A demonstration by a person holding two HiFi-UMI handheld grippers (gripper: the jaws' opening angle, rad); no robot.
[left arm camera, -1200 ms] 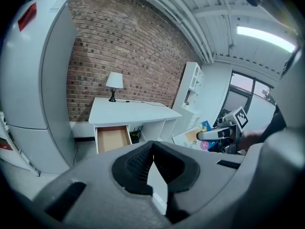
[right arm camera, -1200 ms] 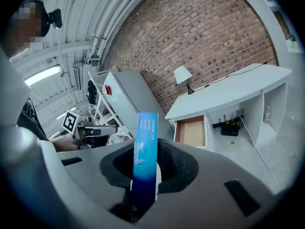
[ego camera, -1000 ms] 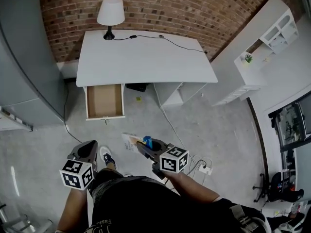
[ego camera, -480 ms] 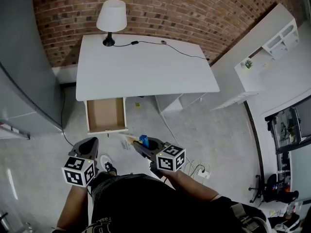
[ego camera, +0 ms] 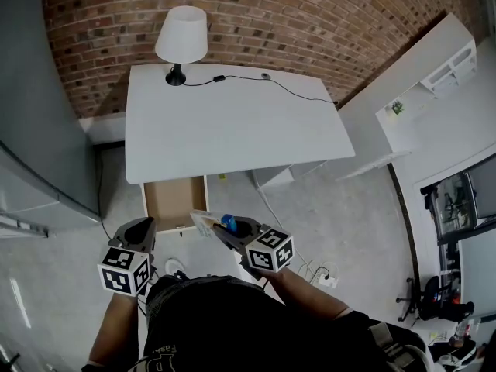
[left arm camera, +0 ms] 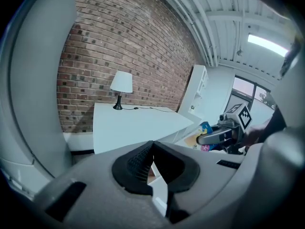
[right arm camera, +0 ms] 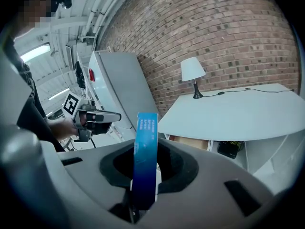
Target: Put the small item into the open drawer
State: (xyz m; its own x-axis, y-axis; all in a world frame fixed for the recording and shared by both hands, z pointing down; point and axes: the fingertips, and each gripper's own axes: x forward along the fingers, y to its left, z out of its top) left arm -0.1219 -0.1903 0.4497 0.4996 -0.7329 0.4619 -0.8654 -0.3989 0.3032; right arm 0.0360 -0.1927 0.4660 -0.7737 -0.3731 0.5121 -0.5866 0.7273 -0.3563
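Observation:
My right gripper [ego camera: 221, 227] is shut on a small blue box [ego camera: 226, 222] with a pale printed face; the box stands upright between the pads [right arm camera: 145, 154]. It hangs over the floor just right of the open drawer's [ego camera: 172, 202] front corner. The drawer is pulled out from under the white desk [ego camera: 232, 122] and its brown inside looks empty [right arm camera: 188, 141]. My left gripper [ego camera: 138, 231] is shut with nothing in it [left arm camera: 152, 163], just left of the drawer's front. Each gripper shows in the other's view: the right gripper [left arm camera: 221, 135] and the left gripper [right arm camera: 97, 118].
A white lamp [ego camera: 180, 33] and a black cable [ego camera: 263, 77] are on the desk's far edge against the brick wall. A grey cabinet [ego camera: 35, 153] stands left, white shelving [ego camera: 434, 76] right. A power strip [ego camera: 325, 272] lies on the floor; a shoe [ego camera: 174, 266] shows below.
Both grippers have moved toward the desk, with the blue box still in the right one. The drawer now lies right in front of them, partly tucked under the desk's edge in the head view.

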